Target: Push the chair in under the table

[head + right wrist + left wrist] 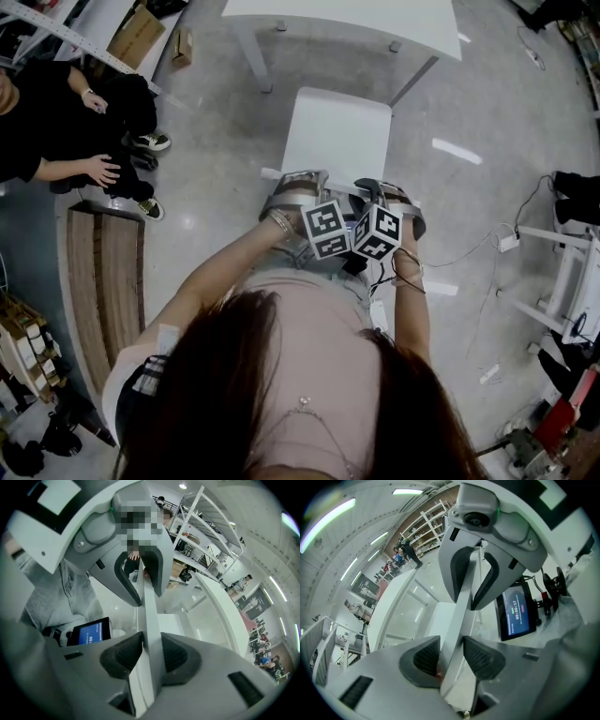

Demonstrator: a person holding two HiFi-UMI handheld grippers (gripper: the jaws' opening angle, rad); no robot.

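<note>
The white chair [337, 131] stands just short of the white table [375, 19] on the far side, seat towards it. On its near backrest rail [461, 616], the left gripper [298, 185] and right gripper [387, 194] sit side by side. Each has its jaws narrowly parted, pads clamped on that rail.

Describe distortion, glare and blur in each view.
Head view: fisheye bows the table edges; soft glare spots on the floor; sharp overall. Left gripper view: dark round vignette, ceiling strip lights curve; the left claw grips a crisp chair back. Right gripper view: same vignette, shelving bowed.
</note>
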